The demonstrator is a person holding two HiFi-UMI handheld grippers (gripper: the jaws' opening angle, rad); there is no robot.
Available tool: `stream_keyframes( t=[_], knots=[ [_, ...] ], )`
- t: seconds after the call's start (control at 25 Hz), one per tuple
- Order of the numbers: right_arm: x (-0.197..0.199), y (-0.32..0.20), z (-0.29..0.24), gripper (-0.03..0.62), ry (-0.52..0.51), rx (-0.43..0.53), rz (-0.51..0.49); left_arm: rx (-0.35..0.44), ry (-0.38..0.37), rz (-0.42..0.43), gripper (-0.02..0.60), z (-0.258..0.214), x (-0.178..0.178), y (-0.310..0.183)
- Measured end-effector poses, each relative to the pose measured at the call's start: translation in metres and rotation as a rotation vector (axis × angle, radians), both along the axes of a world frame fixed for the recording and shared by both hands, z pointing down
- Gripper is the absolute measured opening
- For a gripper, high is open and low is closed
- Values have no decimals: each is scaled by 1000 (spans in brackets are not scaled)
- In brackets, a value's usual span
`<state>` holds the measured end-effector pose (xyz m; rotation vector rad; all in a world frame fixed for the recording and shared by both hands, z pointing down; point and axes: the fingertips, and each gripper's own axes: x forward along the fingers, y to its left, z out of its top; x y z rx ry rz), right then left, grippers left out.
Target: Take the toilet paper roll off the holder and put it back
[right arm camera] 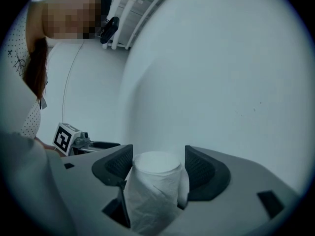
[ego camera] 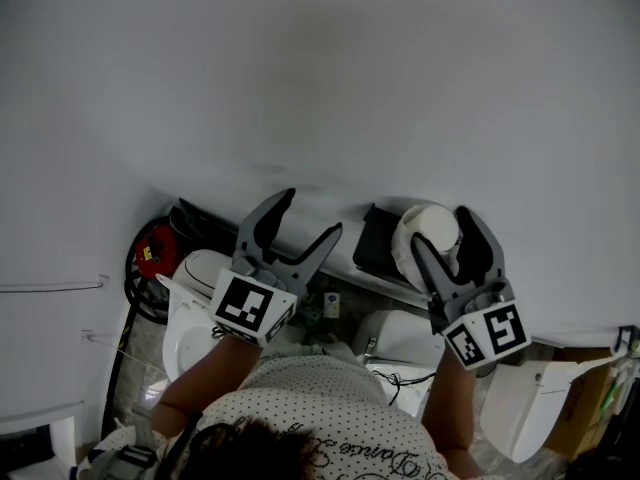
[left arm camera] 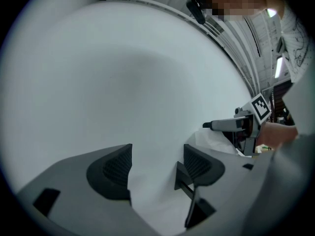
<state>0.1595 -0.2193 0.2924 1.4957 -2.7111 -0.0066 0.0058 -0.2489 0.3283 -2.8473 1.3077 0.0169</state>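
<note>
1. The pale grey wall (ego camera: 320,68) fills most of every view, and both of your tools point level at it. Work close to it without scraping the jaws on it.
2. The white toilet (ego camera: 405,333) lies below your arms. Only the head view shows it, so use that view to judge what is beneath the roll if it slips.
3. Your left tool (ego camera: 310,213) has its jaws well apart, and its own view shows only bare wall between them. Keep it clear, or ready to steady the holder.
4. Your right tool (ego camera: 441,228) is clamped on the white toilet paper roll (ego camera: 425,218). Its own view shows a ribbed pad against each side of the roll, with no clear gap. Grip lightly, because the soft paper looks easy to crush.
5. The roll stands between those jaws, close to the wall and just beside the holder. I cannot tell whether it hangs on the holder. I judge that you should keep its core in line with the holder's arm.
6. The black wall-mounted holder (ego camera: 378,243) appears in the head view alone. The right gripper view hides it behind the roll. The left gripper view shows your right tool side-on, with white paper under it.
</note>
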Motion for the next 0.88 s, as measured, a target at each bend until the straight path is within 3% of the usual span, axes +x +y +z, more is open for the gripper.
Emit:
stream_keyframes(
  t=[0.44, 0.88],
  knots=[
    [14, 17, -41, 293, -60, 158, 66, 22, 13, 19, 310, -9, 4, 4],
    [24, 48, -23, 170, -80, 170, 154, 22, 37, 55, 290, -4, 5, 18]
  ],
)
